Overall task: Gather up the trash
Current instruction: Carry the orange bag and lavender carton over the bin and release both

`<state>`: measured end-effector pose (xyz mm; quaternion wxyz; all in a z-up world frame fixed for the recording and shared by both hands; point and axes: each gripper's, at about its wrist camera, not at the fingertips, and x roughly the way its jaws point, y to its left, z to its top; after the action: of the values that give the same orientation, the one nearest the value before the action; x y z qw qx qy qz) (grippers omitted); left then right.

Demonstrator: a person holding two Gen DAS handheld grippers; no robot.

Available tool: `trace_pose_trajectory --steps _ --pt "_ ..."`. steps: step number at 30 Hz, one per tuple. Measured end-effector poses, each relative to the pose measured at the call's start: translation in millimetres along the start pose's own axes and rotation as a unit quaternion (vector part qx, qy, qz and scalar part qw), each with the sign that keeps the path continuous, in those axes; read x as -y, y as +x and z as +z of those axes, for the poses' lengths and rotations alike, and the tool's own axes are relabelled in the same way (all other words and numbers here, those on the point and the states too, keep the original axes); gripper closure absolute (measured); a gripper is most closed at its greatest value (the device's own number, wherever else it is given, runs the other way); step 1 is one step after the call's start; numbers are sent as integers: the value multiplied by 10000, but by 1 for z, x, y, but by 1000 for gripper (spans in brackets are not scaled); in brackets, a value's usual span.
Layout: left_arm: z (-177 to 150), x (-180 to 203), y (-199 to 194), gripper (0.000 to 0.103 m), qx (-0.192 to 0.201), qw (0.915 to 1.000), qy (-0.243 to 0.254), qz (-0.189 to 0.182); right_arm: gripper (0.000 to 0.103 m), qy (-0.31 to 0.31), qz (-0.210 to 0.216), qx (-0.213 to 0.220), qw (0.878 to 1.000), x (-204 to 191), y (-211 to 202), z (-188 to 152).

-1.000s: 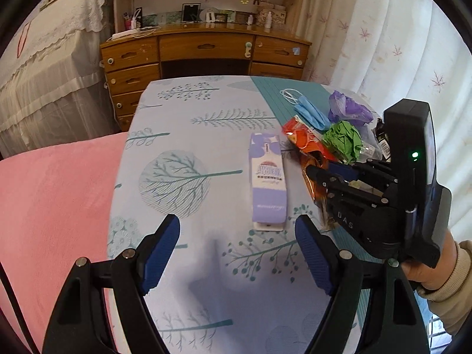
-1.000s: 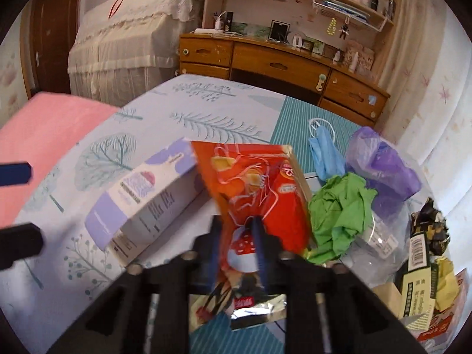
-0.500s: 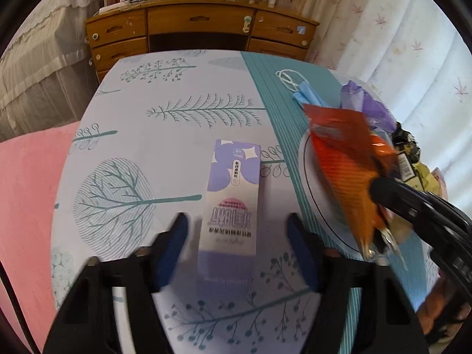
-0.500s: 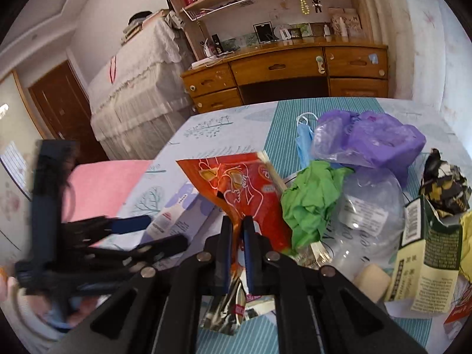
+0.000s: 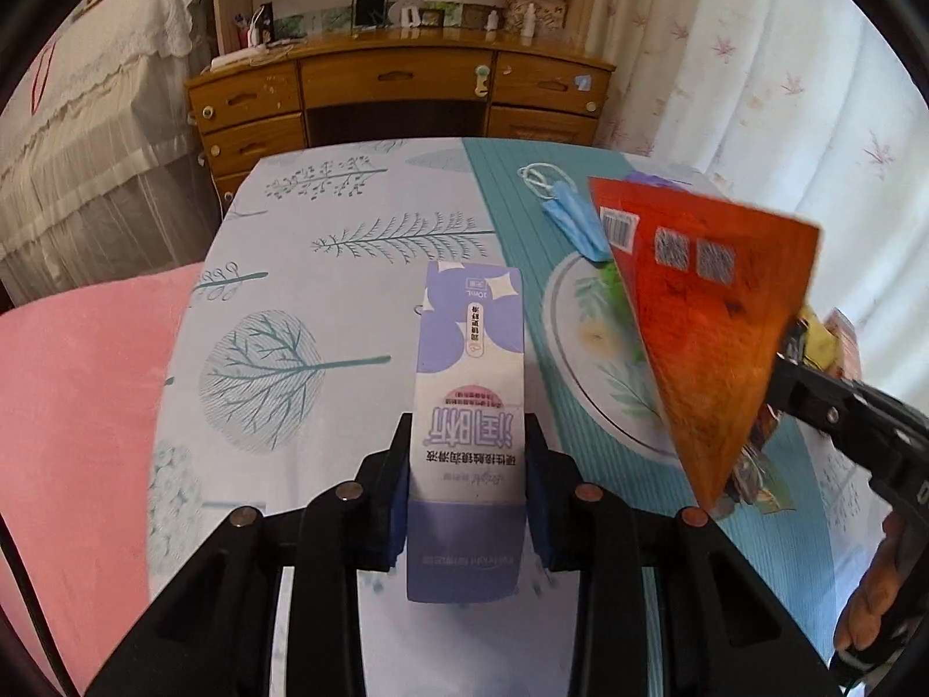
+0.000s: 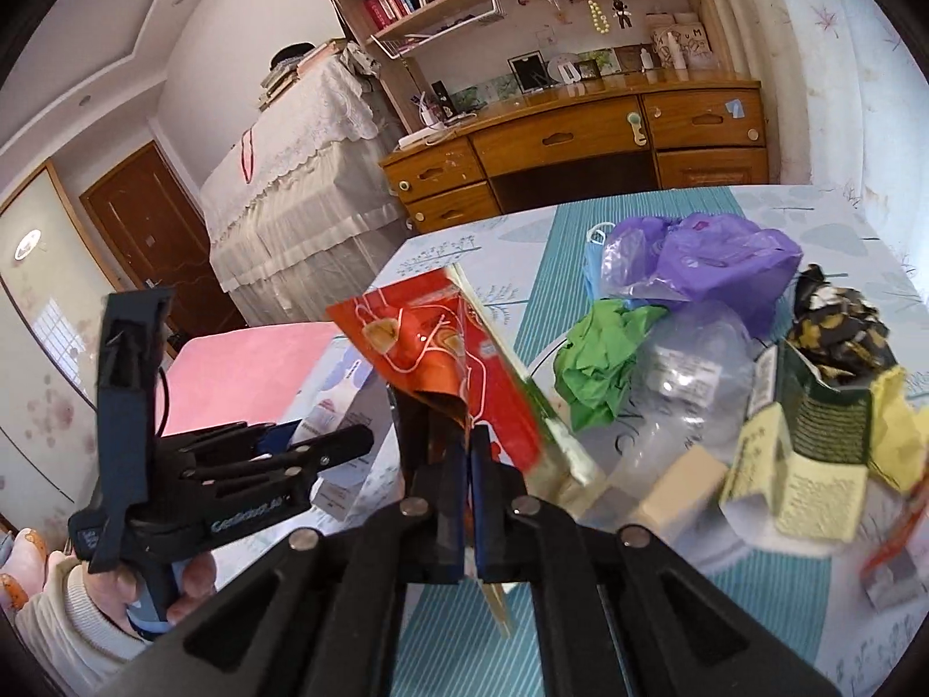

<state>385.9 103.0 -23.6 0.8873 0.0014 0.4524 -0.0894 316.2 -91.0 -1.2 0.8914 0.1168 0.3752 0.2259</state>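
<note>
Collect trash, pick-up step, both grippers loaded. Left gripper [image 5: 467, 499] closed across the width of the purple-and-white carton [image 5: 469, 406], blue fingers [image 5: 396, 508] pressed against its two long sides near its near end; far end of carton pointing toward the far edge of the counter [image 5: 325, 302], whether lifted clear or resting on the cloth not determinable. Right gripper [image 6: 467, 464] pinched nearly shut on the lower corner of the orange snack wrapper [image 6: 458, 360], wrapper raised off the counter and hanging tilted above the white plate [image 5: 566, 325] toward the right edge. Remaining trash heaped by the right edge: blue face mask [image 5: 566, 215], crumpled green paper [image 6: 604, 360], purple plastic bag [image 6: 708, 255], clear plastic bottle [image 6: 691, 383], green-and-yellow carton [image 6: 813, 441], black-and-yellow wrapper [image 6: 836, 325]. Pink cushion [image 5: 75, 395] beyond the left edge; wooden desk [image 5: 400, 93] behind the far edge. No bin or bag for disposal visible in either view. Judged stage: early to middle, two items in hand, most of the heap untouched. Next move, as judged: carry both items away to a receptacle out of view and release; carton rigid and likely secure in a side grip, wrapper thin and slippery, held by one corner only, so firm closure and a steady carry required to avoid slipping or snagging on the heap.
</note>
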Motion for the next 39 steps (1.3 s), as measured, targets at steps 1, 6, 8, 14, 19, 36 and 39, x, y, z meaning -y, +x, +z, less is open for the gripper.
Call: trace_pose_trajectory --steps 1,6,8,14,19,36,39 --pt "-7 5 -13 72 45 10000 62 -29 102 15 39 11 10000 -3 -9 -2" --pt "-36 20 -64 72 181 9994 226 -167 102 -116 133 83 9998 -23 -57 -20" --pt "-52 28 -86 72 222 9991 256 -251 102 -154 166 50 9997 -31 -78 -32" --pt "-108 51 -144 72 311 9974 424 -502 102 -295 278 -110 9991 -50 -138 -81" --pt "-166 73 -188 72 351 9942 668 -771 102 -470 390 -283 9977 -67 -186 -132" --pt "-337 136 -175 72 -639 9790 1219 -1502 102 -34 1 -1539 9881 -30 -203 -291" --pt "-352 143 -151 72 -962 9761 1301 -1451 102 207 -89 -1778 9838 -9 -184 -311"
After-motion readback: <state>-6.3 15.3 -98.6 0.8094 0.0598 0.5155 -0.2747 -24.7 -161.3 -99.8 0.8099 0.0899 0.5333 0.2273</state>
